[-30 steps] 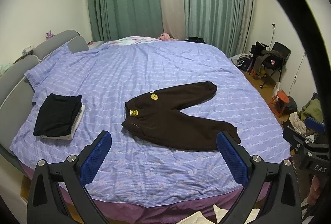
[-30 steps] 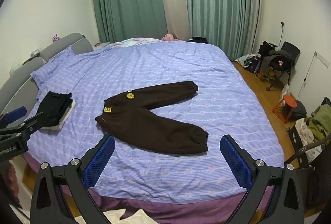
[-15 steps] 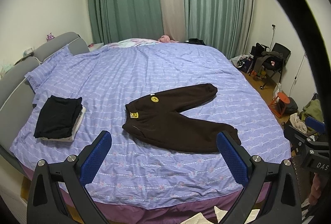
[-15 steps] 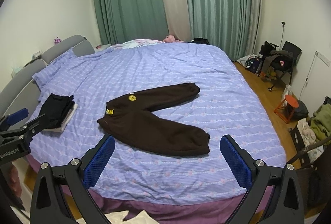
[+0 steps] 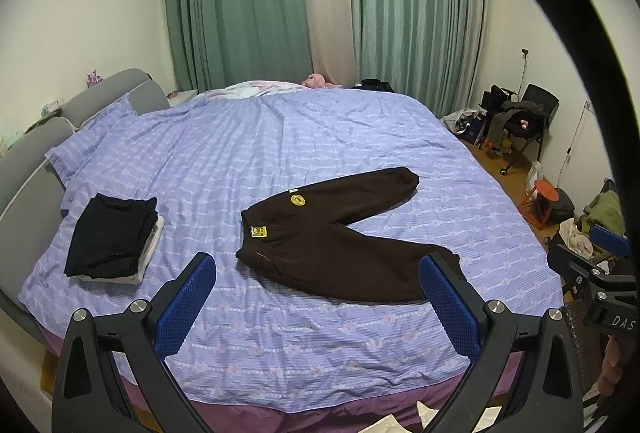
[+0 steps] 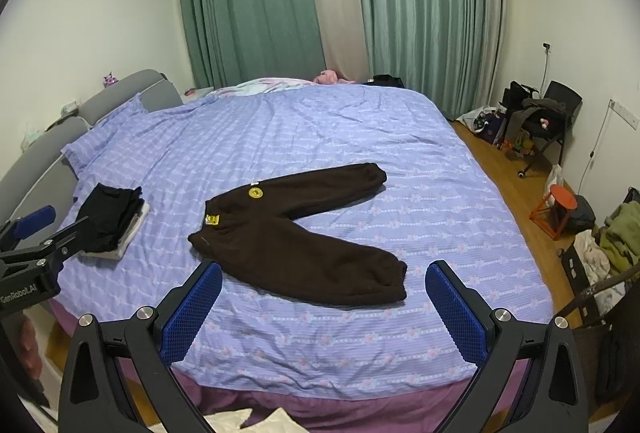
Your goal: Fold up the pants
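Dark brown pants (image 5: 328, 233) lie flat on the purple bed (image 5: 280, 153), legs spread in a V toward the right, waistband at the left with two yellow patches. They also show in the right wrist view (image 6: 296, 233). My left gripper (image 5: 316, 297) is open and empty, held above the bed's near edge in front of the pants. My right gripper (image 6: 324, 305) is open and empty, also short of the pants. Neither touches the cloth.
A stack of folded black and white clothes (image 5: 114, 239) sits on the bed at the left. A grey headboard (image 5: 24, 161) is further left. A chair with clutter (image 5: 524, 121) and an orange stool (image 5: 540, 199) stand on the wooden floor at the right.
Both grippers have drawn back and up slightly from the bed, so the pants sit a little lower in both views. The pants have not moved.
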Demonstrator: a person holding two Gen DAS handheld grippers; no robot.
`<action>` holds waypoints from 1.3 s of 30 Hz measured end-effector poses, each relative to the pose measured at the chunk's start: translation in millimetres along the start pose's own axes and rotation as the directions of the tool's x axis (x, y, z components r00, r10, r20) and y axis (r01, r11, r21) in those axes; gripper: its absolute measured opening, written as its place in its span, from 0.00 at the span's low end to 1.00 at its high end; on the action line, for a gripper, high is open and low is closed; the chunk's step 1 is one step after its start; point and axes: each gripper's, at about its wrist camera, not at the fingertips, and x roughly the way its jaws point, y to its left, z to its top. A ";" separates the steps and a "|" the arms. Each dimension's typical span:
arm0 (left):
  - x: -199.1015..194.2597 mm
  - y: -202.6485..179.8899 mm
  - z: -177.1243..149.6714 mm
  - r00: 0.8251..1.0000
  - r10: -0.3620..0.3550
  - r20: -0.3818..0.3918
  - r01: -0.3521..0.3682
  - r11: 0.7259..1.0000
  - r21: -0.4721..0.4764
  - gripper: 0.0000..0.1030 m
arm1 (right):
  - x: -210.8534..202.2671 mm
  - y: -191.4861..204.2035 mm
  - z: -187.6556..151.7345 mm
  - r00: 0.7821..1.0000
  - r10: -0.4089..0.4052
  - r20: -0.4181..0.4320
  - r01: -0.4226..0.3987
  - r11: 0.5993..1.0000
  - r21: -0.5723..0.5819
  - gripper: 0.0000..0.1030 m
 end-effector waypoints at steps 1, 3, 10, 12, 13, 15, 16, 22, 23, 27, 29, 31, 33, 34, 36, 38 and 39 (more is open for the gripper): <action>-0.1 0.1 0.5 1.000 -0.001 0.001 0.001 1.000 0.001 1.00 | 0.2 0.0 0.1 1.000 -0.001 -0.001 0.001 1.000 0.000 1.00; 1.0 0.5 1.5 1.000 -0.004 0.004 0.004 1.000 0.005 1.00 | 0.0 -0.2 -0.5 1.000 0.000 -0.001 0.000 1.000 0.000 1.00; 5.7 3.9 4.4 1.000 -0.018 0.005 0.017 1.000 0.009 1.00 | 0.9 0.9 0.3 1.000 -0.004 -0.004 0.004 1.000 0.002 1.00; 8.3 5.2 5.3 1.000 -0.020 0.005 0.019 1.000 0.012 1.00 | 2.0 1.1 1.4 1.000 -0.007 -0.007 0.007 1.000 0.004 1.00; 8.7 5.6 5.1 1.000 -0.021 0.005 0.021 1.000 0.014 1.00 | 2.6 0.8 1.7 1.000 -0.010 -0.009 0.010 1.000 0.005 1.00; 10.6 6.3 5.5 1.000 -0.025 0.005 0.025 1.000 0.017 1.00 | 3.6 1.2 2.7 1.000 -0.015 -0.013 0.015 1.000 0.007 1.00; 11.7 7.0 5.3 1.000 -0.027 0.005 0.027 0.999 0.018 1.00 | 4.9 2.4 3.6 1.000 -0.018 -0.016 0.018 1.000 0.008 1.00; 21.3 13.1 3.4 0.999 -0.036 -0.007 0.036 0.999 0.018 1.00 | 12.1 9.5 4.7 0.999 -0.032 -0.038 0.032 0.999 0.014 1.00; 23.4 14.9 2.8 0.999 -0.038 -0.010 0.038 0.999 0.018 1.00 | 14.2 11.4 4.6 0.999 -0.034 -0.042 0.035 0.999 0.015 1.00; 36.6 25.2 2.7 0.999 -0.042 -0.026 0.043 0.999 0.016 1.00 | 24.9 19.6 4.7 0.998 -0.039 -0.055 0.040 0.999 0.025 1.00; 45.7 32.1 2.2 0.998 -0.045 -0.039 0.046 0.999 0.015 1.00 | 34.5 25.2 4.6 0.997 -0.038 -0.064 0.041 0.998 0.039 1.00; 58.0 41.2 0.3 0.998 -0.051 -0.049 0.051 0.999 0.013 1.00 | 46.3 30.3 2.7 0.997 -0.035 -0.072 0.040 0.997 0.064 1.00; 74.7 52.1 -2.4 0.997 -0.053 -0.064 0.054 0.998 0.014 1.00 | 61.6 35.5 0.0 0.996 -0.035 -0.084 0.043 0.995 0.095 1.00; 82.6 55.8 -3.5 0.996 -0.053 -0.072 0.054 0.998 0.017 1.00 | 71.1 38.3 -2.3 0.995 -0.037 -0.093 0.047 0.993 0.110 1.00; 104.6 64.4 -7.4 0.994 -0.051 -0.101 0.055 0.998 0.034 1.00 | 91.0 42.8 -7.2 0.992 -0.043 -0.115 0.059 0.988 0.142 1.00; 125.5 73.0 -12.4 0.990 -0.065 -0.124 0.071 0.996 0.048 1.00 | 112.7 46.3 -13.2 0.989 -0.053 -0.137 0.077 0.982 0.172 1.00; 135.2 76.6 -14.5 0.989 -0.067 -0.133 0.074 0.996 0.052 1.00 | 123.5 47.7 -17.1 0.988 -0.055 -0.144 0.081 0.979 0.185 1.00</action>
